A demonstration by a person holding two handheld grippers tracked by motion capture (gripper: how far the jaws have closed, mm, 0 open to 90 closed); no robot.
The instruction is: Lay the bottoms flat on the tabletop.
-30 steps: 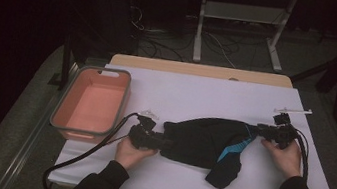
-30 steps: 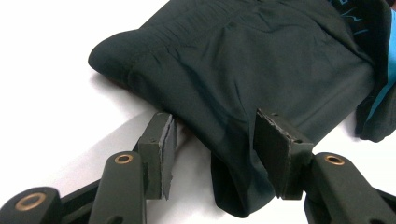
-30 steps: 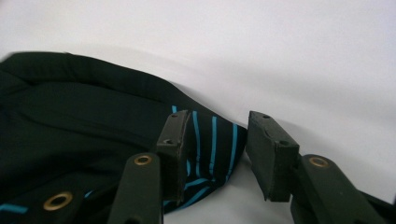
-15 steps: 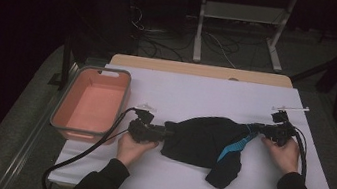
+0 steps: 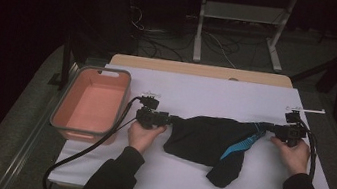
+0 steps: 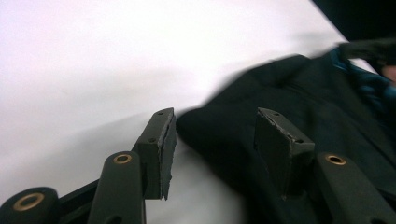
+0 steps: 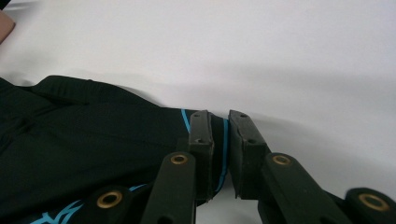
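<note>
A black garment (image 5: 205, 138) with a blue stripe (image 5: 240, 144) lies spread across the white table (image 5: 207, 92). My left gripper (image 5: 170, 121) is at its left end. In the left gripper view the gripper (image 6: 212, 135) is open, its jaws standing wide on either side of the garment's (image 6: 303, 107) corner. My right gripper (image 5: 265, 126) is at the garment's right end. In the right gripper view this gripper (image 7: 220, 128) is shut on the blue-trimmed edge of the garment (image 7: 93, 126). A dark flap hangs toward the table's front edge.
A pink bin (image 5: 66, 104) stands at the table's left edge, close to my left hand (image 5: 143, 133). A cable (image 5: 93, 146) trails from the left gripper off the front left. A metal stand (image 5: 241, 14) and floor cables lie beyond the table.
Both grippers have shifted a little farther up the table. The right one has moved right with the garment's edge, drawing the cloth out longer and flatter.
</note>
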